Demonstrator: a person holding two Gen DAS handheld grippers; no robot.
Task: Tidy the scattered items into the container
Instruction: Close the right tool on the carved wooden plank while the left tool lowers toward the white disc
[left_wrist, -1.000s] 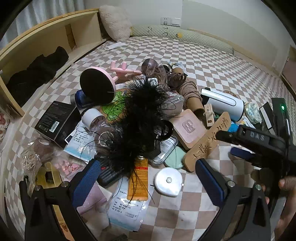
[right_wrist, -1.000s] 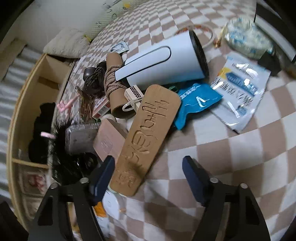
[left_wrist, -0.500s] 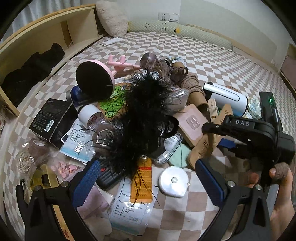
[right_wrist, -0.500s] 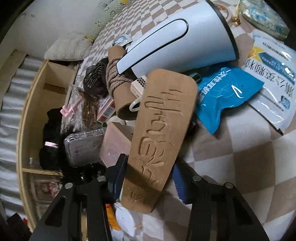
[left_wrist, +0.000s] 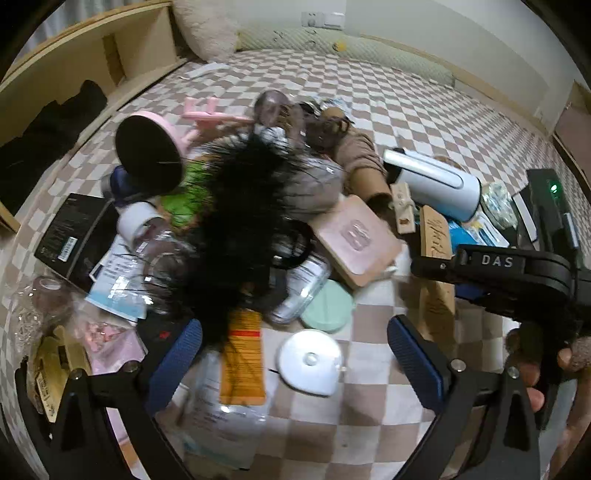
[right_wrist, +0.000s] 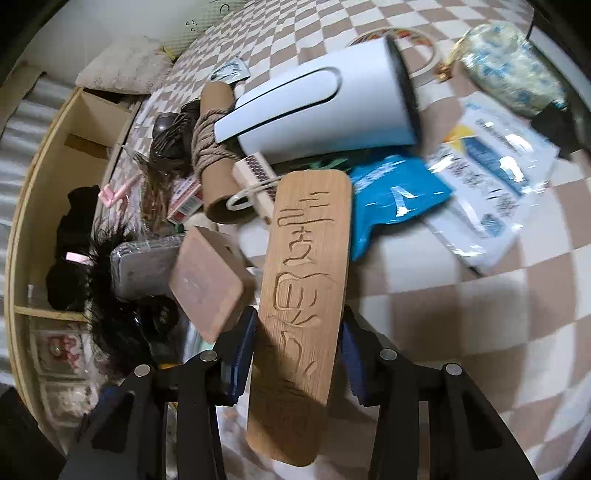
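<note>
Your right claw (right_wrist: 299, 354) has been closing and is now gripping the carved wooden board (right_wrist: 306, 295) at lower centre; your left claw (left_wrist: 295, 358) is narrowing slightly, still wide, hovering over the white round case (left_wrist: 309, 362).

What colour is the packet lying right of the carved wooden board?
Bright blue packet with white print, clearest in the right wrist view beside the wooden board.

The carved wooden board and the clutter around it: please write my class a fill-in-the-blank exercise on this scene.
1. The right claw grips the carved wooden ____.
2. The round white puck-shaped case lies between the fingers of the ____ claw.
3. The bedspread has a ____ pattern.
4. The fluffy feather bundle is ____ in colour.

Missing words: board; left; checkered; black
</note>
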